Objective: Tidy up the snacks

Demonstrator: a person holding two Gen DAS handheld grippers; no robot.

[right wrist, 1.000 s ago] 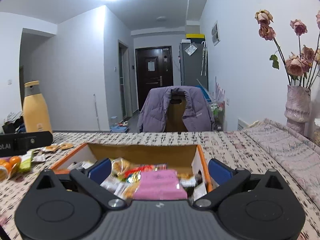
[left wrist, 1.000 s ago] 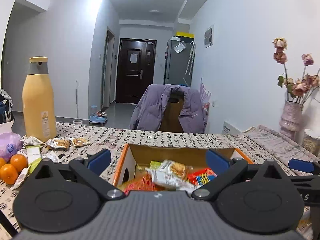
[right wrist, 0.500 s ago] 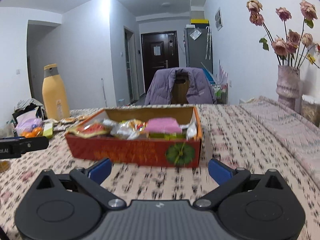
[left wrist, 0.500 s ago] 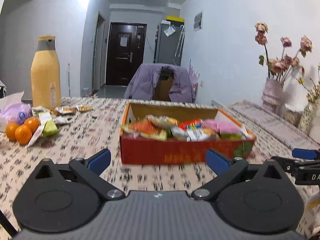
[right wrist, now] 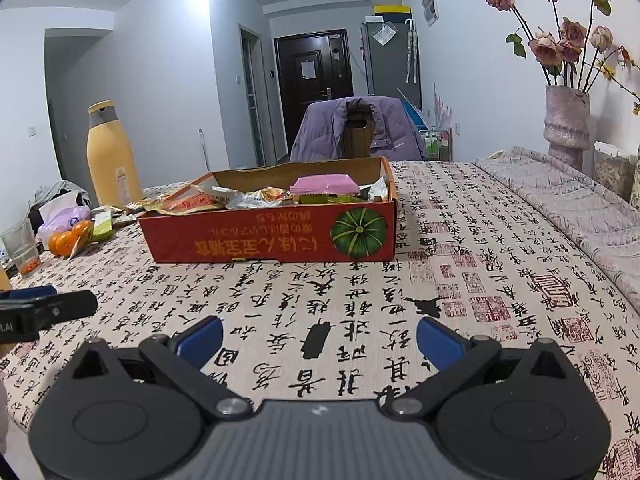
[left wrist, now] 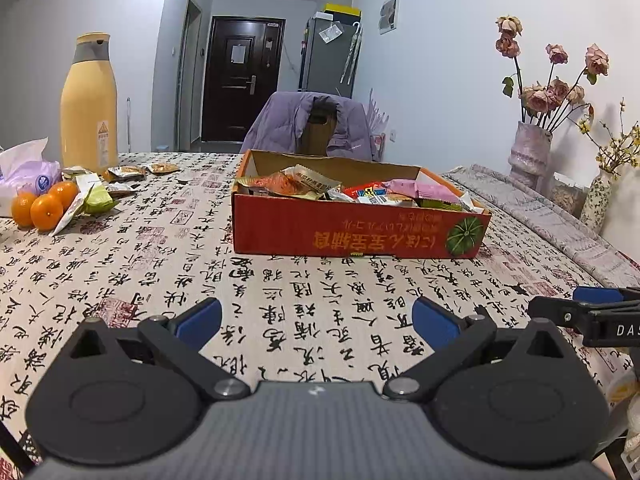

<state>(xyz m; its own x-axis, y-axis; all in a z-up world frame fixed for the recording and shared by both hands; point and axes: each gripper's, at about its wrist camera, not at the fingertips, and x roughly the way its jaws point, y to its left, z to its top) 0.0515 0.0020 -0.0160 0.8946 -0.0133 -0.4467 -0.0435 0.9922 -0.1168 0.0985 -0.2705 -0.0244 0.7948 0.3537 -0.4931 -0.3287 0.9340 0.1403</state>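
A red cardboard box [left wrist: 356, 232] with a pumpkin picture stands on the table, filled with snack packets; it also shows in the right wrist view [right wrist: 272, 236]. A pink packet [right wrist: 324, 186] lies on top. Loose snack packets [left wrist: 120, 174] lie at the far left by the bottle. My left gripper [left wrist: 316, 326] is open and empty, low over the tablecloth, well in front of the box. My right gripper [right wrist: 318, 340] is open and empty too, beside it.
A tall yellow bottle [left wrist: 90, 104], oranges [left wrist: 44, 206] and a tissue pack [left wrist: 24, 172] stand at the far left. A glass [right wrist: 20, 248] is at the left edge. A vase of dried roses [right wrist: 566, 120] and a folded blanket [right wrist: 576, 208] are at the right. A chair with a purple jacket [left wrist: 312, 124] is behind the table.
Both grippers have pulled back from over the box toward the near edge of the table. The box now sits farther away. Both stay open and empty.
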